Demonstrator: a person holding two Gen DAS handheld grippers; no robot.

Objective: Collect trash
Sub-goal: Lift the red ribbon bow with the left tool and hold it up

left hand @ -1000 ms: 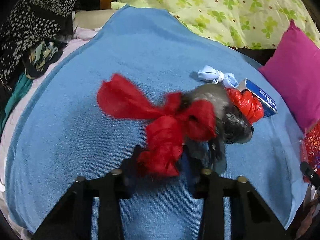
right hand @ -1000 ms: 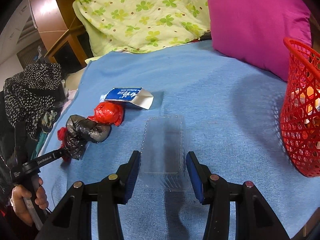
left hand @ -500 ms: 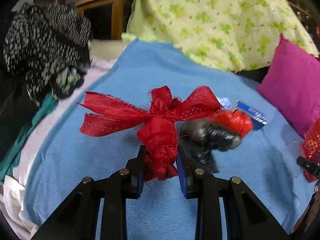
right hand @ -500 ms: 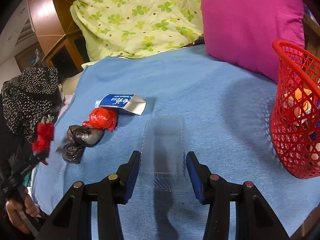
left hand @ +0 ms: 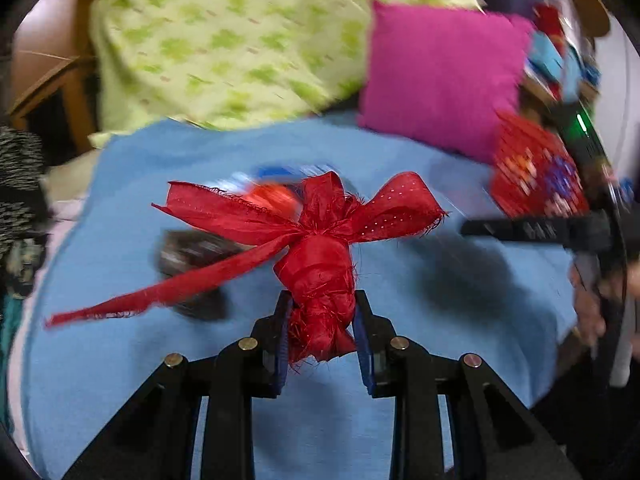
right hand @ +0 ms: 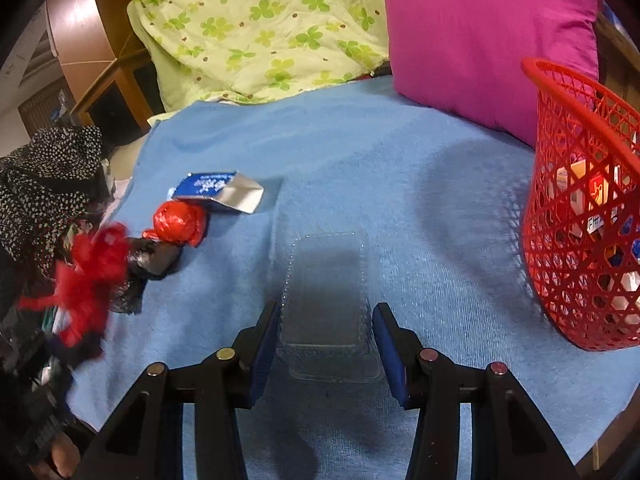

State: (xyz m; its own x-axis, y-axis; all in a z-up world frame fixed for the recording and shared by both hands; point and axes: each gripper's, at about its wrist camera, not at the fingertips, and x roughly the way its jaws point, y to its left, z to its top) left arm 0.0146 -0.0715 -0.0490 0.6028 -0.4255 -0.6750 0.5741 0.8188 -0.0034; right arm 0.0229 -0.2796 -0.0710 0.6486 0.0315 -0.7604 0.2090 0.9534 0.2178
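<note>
My left gripper point(left hand: 322, 320) is shut on a frayed red ribbon bow point(left hand: 316, 240) and holds it above the blue blanket point(left hand: 160, 380); the bow also shows blurred at the left of the right wrist view point(right hand: 90, 280). My right gripper point(right hand: 326, 332) is open, its fingers on either side of a clear plastic tray point(right hand: 326, 300) lying on the blanket. A red mesh basket point(right hand: 580, 208) with trash inside stands at the right. A black crumpled bag point(right hand: 154, 258), a red crumpled bag point(right hand: 178, 220) and a blue and white carton point(right hand: 218, 190) lie at the left.
A magenta pillow point(right hand: 488, 36) and a green clover quilt point(right hand: 260, 28) lie at the back. Black spotted clothing point(right hand: 44, 188) is heaped at the left edge. The right gripper's arm point(left hand: 540, 232) crosses the right side of the left wrist view.
My left gripper closed on the red bow, lifted it off the blanket and swung right toward the basket. The right gripper stayed around the clear tray.
</note>
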